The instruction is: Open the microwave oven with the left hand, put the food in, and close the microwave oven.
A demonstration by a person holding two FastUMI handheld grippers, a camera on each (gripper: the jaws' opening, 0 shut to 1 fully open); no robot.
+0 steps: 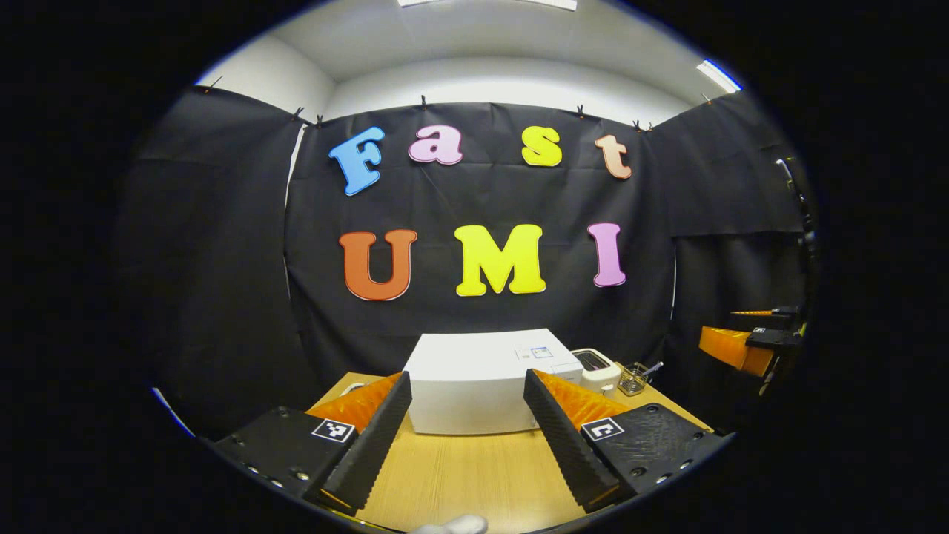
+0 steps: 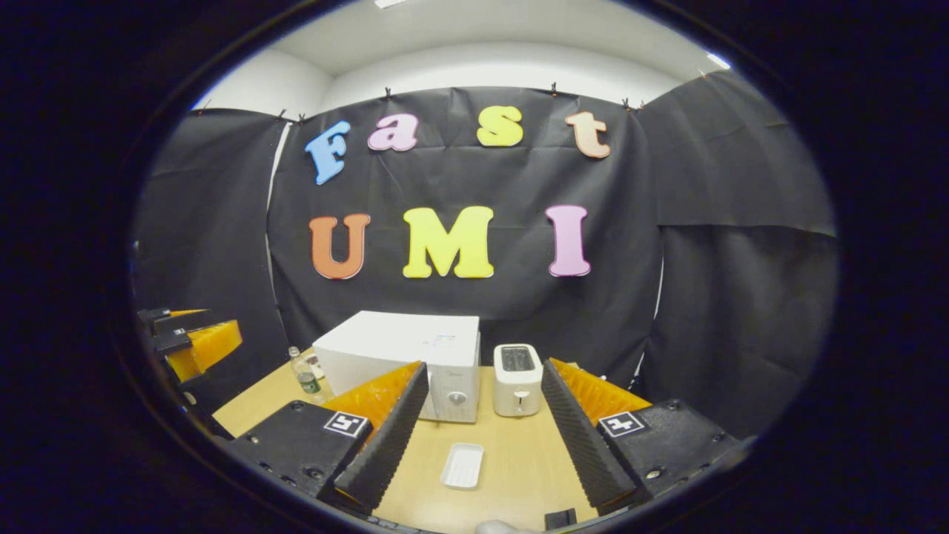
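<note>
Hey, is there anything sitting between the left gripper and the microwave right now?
Nothing visible. The open left gripper faces the closed microwave across bare table. The toaster stands off to the microwave's side.

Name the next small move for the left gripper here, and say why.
Probably advance the left gripper toward the white microwave oven to reach its door. The door looks closed, both grippers are open and hold nothing, and the left one hangs short of the oven above the wooden table. The white tray waits in front.
</note>
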